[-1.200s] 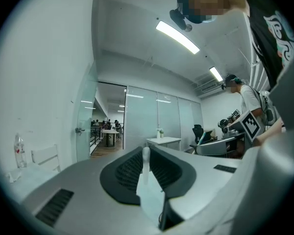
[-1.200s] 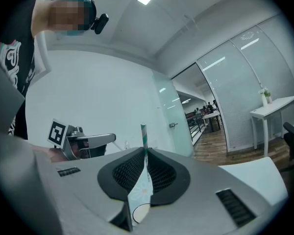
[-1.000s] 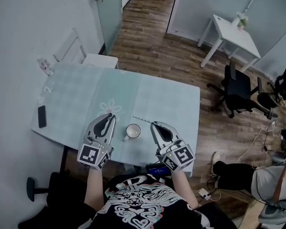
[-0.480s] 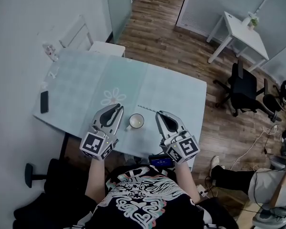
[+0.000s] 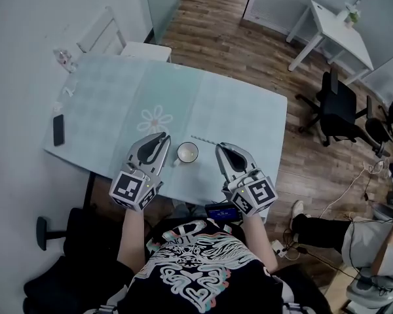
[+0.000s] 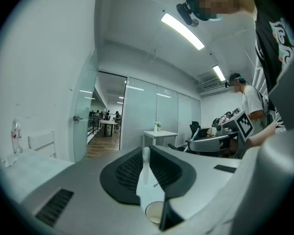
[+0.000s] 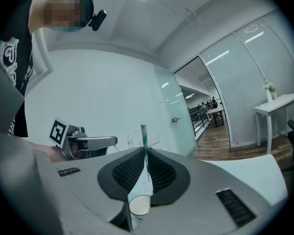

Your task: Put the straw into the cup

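Note:
A white cup (image 5: 187,152) with a small handle stands near the front edge of the pale green table (image 5: 236,110). My left gripper (image 5: 162,137) lies just left of the cup and apart from it. Its jaws (image 6: 146,153) are together with nothing between them. My right gripper (image 5: 219,148) is to the right of the cup, shut on one end of the green-and-white striped straw (image 5: 203,140). The straw reaches leftward behind the cup. In the right gripper view the straw (image 7: 143,133) rises out of the slit between the jaw tips (image 7: 145,151).
A black phone (image 5: 57,130) and a bottle (image 5: 65,61) lie at the table's left side. A dark device (image 5: 219,211) sits at the front edge. A white chair (image 5: 111,34) stands behind the table. An office chair (image 5: 337,106) and a small white table (image 5: 337,34) are to the right.
The head view has shifted. The left gripper has sunk slightly beside the cup. The right gripper, the straw and the cup keep their places.

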`<control>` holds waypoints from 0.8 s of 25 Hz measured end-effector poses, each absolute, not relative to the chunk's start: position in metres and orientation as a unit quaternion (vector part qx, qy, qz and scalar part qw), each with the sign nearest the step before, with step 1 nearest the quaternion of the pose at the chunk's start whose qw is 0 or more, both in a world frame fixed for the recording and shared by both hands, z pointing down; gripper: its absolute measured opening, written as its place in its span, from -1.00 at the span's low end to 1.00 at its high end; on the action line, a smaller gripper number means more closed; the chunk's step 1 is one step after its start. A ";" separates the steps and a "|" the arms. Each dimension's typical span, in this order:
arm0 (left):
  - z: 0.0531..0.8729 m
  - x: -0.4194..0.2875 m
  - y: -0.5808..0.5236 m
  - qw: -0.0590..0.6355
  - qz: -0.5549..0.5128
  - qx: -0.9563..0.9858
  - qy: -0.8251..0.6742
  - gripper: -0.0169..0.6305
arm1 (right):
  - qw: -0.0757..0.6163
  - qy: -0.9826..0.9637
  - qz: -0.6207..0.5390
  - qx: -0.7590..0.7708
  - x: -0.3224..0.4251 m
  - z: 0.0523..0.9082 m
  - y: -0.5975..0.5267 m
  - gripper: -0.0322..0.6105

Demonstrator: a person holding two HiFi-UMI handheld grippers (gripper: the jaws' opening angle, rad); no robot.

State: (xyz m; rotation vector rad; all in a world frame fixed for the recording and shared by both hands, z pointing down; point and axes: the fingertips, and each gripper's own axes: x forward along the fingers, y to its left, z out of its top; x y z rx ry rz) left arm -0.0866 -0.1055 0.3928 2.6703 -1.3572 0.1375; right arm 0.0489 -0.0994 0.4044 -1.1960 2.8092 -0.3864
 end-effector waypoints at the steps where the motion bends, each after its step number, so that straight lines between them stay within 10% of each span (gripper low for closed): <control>1: 0.395 -0.086 -0.105 0.073 0.049 0.888 -0.451 -0.82 | 0.031 0.912 -0.127 -0.388 0.049 0.406 -0.099 -0.87; 20: 0.454 -0.079 -0.090 0.100 0.106 0.886 -0.440 -0.82 | -0.019 0.917 -0.161 -0.365 0.034 0.455 -0.091 -0.87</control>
